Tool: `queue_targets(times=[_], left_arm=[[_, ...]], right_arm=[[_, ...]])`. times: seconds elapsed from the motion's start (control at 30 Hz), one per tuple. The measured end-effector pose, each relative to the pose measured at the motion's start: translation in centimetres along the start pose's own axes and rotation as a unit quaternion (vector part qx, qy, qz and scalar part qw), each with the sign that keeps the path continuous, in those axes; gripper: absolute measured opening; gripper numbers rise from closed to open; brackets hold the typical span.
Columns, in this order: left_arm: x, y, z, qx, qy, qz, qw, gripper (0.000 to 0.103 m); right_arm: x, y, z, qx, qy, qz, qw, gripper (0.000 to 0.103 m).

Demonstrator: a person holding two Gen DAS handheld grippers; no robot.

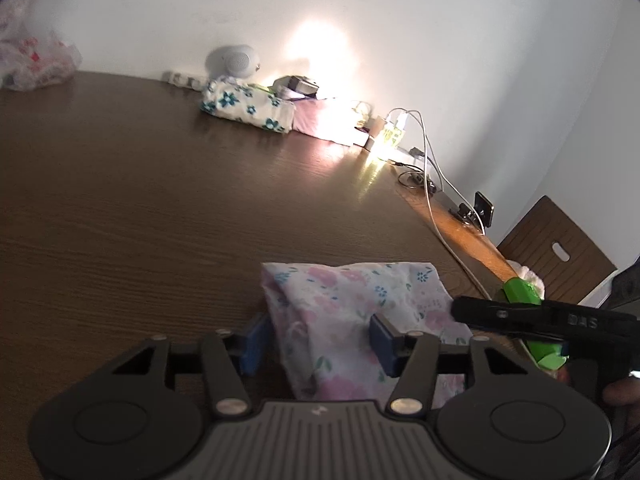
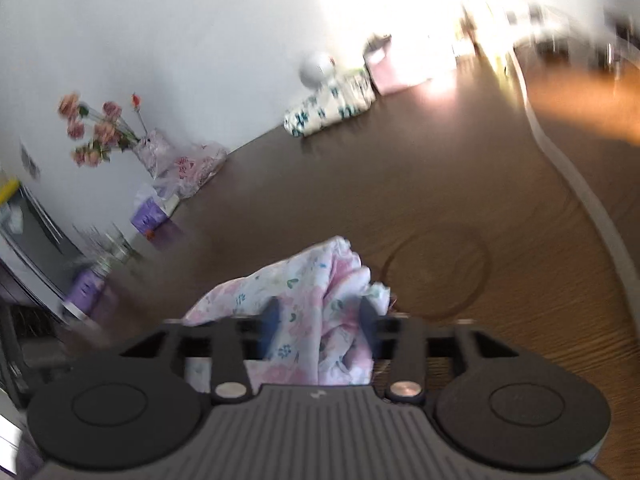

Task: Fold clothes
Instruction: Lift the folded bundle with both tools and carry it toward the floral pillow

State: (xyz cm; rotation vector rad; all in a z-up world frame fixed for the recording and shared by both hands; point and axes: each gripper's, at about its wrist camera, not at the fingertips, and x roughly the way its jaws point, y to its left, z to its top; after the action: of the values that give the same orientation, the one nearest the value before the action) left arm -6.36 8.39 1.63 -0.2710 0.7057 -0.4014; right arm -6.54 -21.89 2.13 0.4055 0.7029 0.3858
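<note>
A folded pink floral cloth (image 1: 352, 312) lies on the brown table near its right edge. My left gripper (image 1: 318, 340) is open, its blue pads on either side of the cloth's near part. My right gripper (image 1: 516, 316) comes in from the right over the cloth's right edge. In the right wrist view, which is blurred, the right gripper (image 2: 320, 320) has the same cloth (image 2: 304, 288) bunched between its blue fingers, and its jaws stand partly apart around the cloth.
A folded white cloth with blue flowers (image 1: 246, 106) lies at the back by the wall, next to a pink box (image 1: 320, 120), cables (image 1: 432, 168) and a phone (image 1: 484, 208). A chair (image 1: 556, 252) stands past the right edge. Flowers (image 2: 100, 128) and plastic bags (image 2: 188, 168) are at the left.
</note>
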Motion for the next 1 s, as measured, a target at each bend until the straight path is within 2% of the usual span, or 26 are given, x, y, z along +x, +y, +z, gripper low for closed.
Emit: queue_targets(times=[0.1, 0.17, 0.2, 0.23, 0.27, 0.3, 0.4, 0.5, 0.63, 0.73, 0.8, 0.87, 1.0], left_arm=[[0.1, 0.3, -0.1, -0.015, 0.023, -0.003, 0.9996, 0.054], [0.3, 0.5, -0.2, -0.031, 0.039, -0.010, 0.9987, 0.047], [0.5, 0.6, -0.2, -0.039, 0.046, -0.014, 0.9981, 0.040], [0.8, 0.8, -0.2, -0.047, 0.047, -0.021, 0.9976, 0.037], [1.0, 1.0, -0.1, -0.056, 0.048, -0.027, 0.9969, 0.033], [1.3, 1.3, 0.0, -0.065, 0.047, -0.033, 0.9962, 0.026], [2.0, 2.0, 0.8, -0.086, 0.029, -0.038, 0.9952, 0.016], [2.3, 2.6, 2.8, -0.085, 0.019, -0.046, 0.9951, 0.012], [2.5, 3.6, 7.6, -0.081, 0.010, -0.058, 0.9949, 0.012], [3.3, 4.1, 12.5, -0.067, -0.013, -0.059, 0.9959, 0.012], [4.0, 4.5, 15.8, -0.057, -0.026, -0.059, 0.9963, 0.012], [5.5, 5.4, 19.3, -0.047, -0.023, -0.057, 0.9970, 0.012], [8.7, 7.1, 25.6, -0.053, -0.047, -0.058, 0.9958, 0.012]], right_arm=[[-0.1, 0.2, -0.4, -0.012, 0.020, -0.025, 0.999, 0.059], [0.6, -0.1, -0.6, -0.001, 0.027, -0.025, 0.999, 0.058], [1.0, -0.2, -0.6, 0.005, 0.031, -0.022, 0.999, 0.053], [1.4, -0.2, -0.6, 0.011, 0.036, -0.011, 0.999, 0.045], [1.8, -0.3, -0.6, 0.018, 0.039, -0.001, 0.999, 0.022], [2.3, -0.5, -0.6, 0.029, 0.042, 0.007, 0.999, 0.016], [3.2, -0.8, 0.0, 0.053, 0.050, 0.022, 0.997, 0.010], [3.9, -1.0, 1.6, 0.080, 0.049, 0.040, 0.995, 0.008], [4.7, -0.5, 5.2, 0.104, 0.027, 0.070, 0.992, 0.007], [6.0, 0.5, 8.9, 0.105, 0.001, 0.084, 0.991, 0.007], [7.6, 0.7, 11.4, 0.120, -0.009, 0.090, 0.989, 0.007], [9.4, 0.7, 14.1, 0.138, -0.016, 0.095, 0.986, 0.007], [13.2, 1.1, 20.3, 0.160, -0.046, 0.088, 0.982, 0.007]])
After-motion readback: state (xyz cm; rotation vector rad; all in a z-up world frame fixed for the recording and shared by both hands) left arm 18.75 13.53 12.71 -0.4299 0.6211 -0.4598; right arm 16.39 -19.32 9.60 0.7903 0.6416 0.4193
